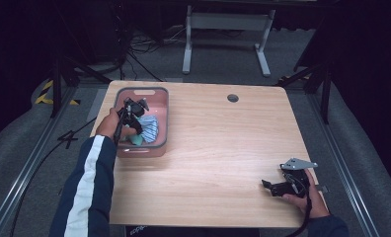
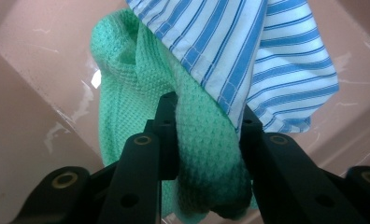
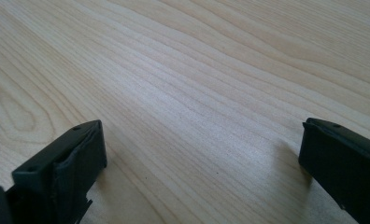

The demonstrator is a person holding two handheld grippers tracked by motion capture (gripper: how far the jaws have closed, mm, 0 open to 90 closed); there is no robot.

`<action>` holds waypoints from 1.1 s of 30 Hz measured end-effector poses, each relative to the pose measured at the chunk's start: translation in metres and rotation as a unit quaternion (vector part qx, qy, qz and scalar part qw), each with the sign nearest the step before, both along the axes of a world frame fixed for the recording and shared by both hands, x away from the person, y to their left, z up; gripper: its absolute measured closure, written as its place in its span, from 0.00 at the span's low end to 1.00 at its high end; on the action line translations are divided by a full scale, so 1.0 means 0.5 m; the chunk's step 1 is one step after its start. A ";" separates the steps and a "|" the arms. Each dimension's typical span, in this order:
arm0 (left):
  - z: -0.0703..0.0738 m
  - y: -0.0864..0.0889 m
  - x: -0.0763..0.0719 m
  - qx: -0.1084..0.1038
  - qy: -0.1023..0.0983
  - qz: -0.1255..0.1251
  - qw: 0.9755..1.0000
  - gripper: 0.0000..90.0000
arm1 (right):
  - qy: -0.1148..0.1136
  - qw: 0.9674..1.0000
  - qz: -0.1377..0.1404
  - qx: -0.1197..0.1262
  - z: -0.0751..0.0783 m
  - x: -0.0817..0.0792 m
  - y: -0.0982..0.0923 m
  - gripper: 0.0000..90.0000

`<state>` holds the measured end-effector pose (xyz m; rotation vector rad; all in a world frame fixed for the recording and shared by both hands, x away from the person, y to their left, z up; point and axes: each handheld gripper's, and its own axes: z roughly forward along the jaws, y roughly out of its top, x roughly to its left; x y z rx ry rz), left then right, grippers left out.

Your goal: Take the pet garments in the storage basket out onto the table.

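Green cloth (image 2: 202, 154) lengthwise between left tongs (image 2: 206, 135)

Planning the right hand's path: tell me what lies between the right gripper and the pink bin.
Only bare wooden table lies between the right gripper and the pink bin, as the high view shows.
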<state>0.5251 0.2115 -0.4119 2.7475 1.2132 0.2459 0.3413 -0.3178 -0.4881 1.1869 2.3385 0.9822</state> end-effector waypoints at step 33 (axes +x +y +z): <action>0.120 0.027 -0.041 -0.029 -0.052 -0.019 0.998 0.81 | 0.000 1.000 0.000 0.000 0.000 0.000 0.000 0.01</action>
